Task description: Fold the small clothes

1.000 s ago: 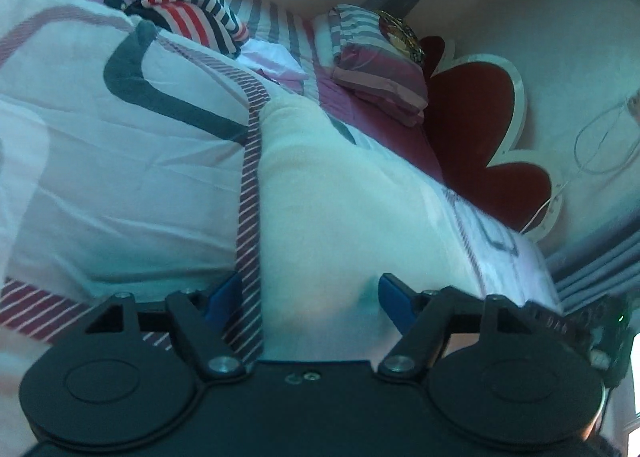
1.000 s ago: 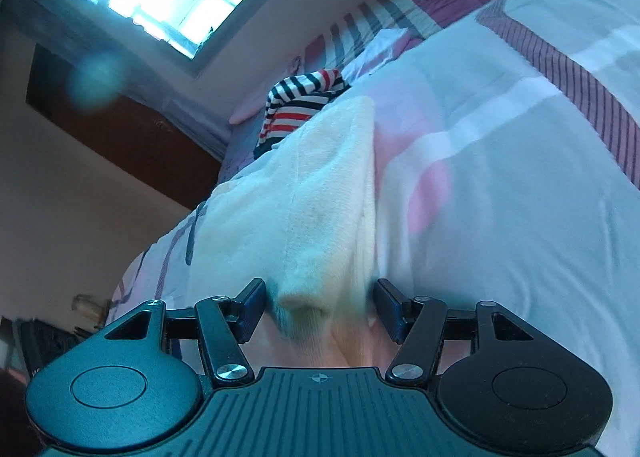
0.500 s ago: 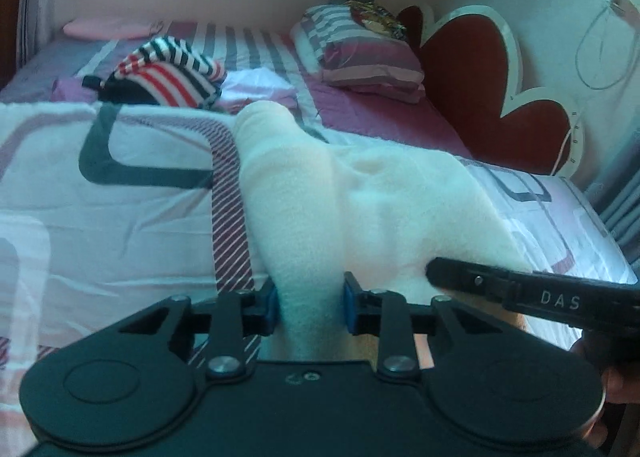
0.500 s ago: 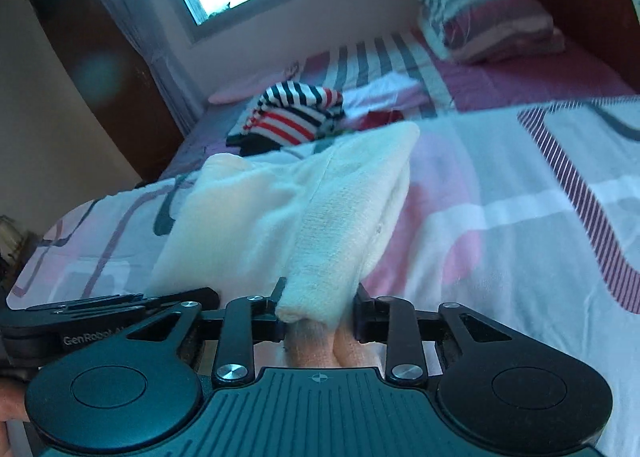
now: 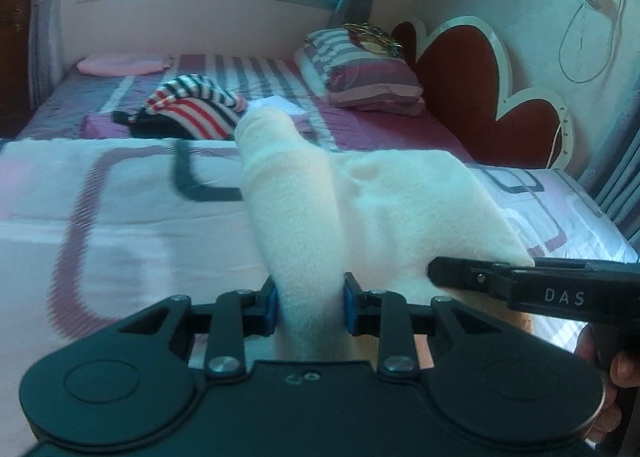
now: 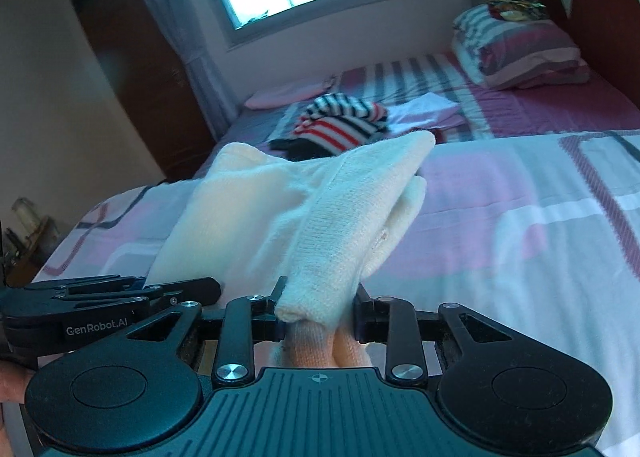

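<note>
Covering most of the bed, the quilt (image 5: 120, 225) serves as folding surface; cream garment (image 5: 400, 197) is raised above its near edge, left gripper (image 5: 309, 303) and right gripper (image 6: 320, 311) each clamped on one end, likely to fold it over.

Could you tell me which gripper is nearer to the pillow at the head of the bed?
Right, as far as I can judge. In the left wrist view the right gripper clamps the cream garment on the side toward the pillow; the left gripper clamps its other end, farther away.

Left gripper (image 5: 308, 307) and right gripper (image 6: 320, 319) both clamped, angled downward.
</note>
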Demonstrator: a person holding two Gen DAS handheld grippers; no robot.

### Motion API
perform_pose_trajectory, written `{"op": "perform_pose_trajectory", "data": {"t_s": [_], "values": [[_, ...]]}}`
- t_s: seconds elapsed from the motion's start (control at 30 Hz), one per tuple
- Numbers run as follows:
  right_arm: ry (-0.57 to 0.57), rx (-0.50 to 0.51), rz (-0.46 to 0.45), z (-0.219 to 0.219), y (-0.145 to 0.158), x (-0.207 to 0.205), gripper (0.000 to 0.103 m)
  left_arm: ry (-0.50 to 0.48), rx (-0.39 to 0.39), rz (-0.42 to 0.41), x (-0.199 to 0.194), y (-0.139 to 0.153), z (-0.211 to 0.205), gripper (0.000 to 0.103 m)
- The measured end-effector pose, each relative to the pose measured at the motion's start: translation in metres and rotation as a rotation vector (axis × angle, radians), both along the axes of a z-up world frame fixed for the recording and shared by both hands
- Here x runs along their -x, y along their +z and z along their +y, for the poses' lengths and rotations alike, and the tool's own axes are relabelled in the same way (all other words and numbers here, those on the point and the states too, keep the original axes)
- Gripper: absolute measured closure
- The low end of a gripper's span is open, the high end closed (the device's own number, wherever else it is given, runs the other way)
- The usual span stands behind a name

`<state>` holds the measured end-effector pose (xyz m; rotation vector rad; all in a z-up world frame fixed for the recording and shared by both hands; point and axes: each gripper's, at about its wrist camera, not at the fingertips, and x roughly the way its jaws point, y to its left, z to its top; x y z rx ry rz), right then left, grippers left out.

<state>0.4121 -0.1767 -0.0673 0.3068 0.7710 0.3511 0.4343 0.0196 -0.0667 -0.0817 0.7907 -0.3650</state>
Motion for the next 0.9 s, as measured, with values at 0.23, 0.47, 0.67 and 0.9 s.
{"op": "perform_pose_trajectory", "data": {"t_s": [0.23, 0.47, 0.67, 0.9], "values": [[0.085, -0.044, 0.028, 0.085, -0.005, 0.019, 0.074, 0.037, -0.077, 0.033, 0.028, 0.004, 0.079, 0.074], [0.151, -0.092, 0.062, 0.159, -0.024, 0.022, 0.074, 0.088, -0.086, 0.066, 0.042, -0.004, 0.143, 0.074], [0.174, -0.072, 0.091, 0.187, -0.047, 0.014, 0.073, 0.128, -0.061, 0.101, 0.045, -0.028, 0.173, 0.058], [0.131, -0.177, 0.172, 0.161, -0.076, 0.006, 0.064, 0.166, 0.011, 0.097, 0.052, -0.043, 0.206, 0.031]]}}
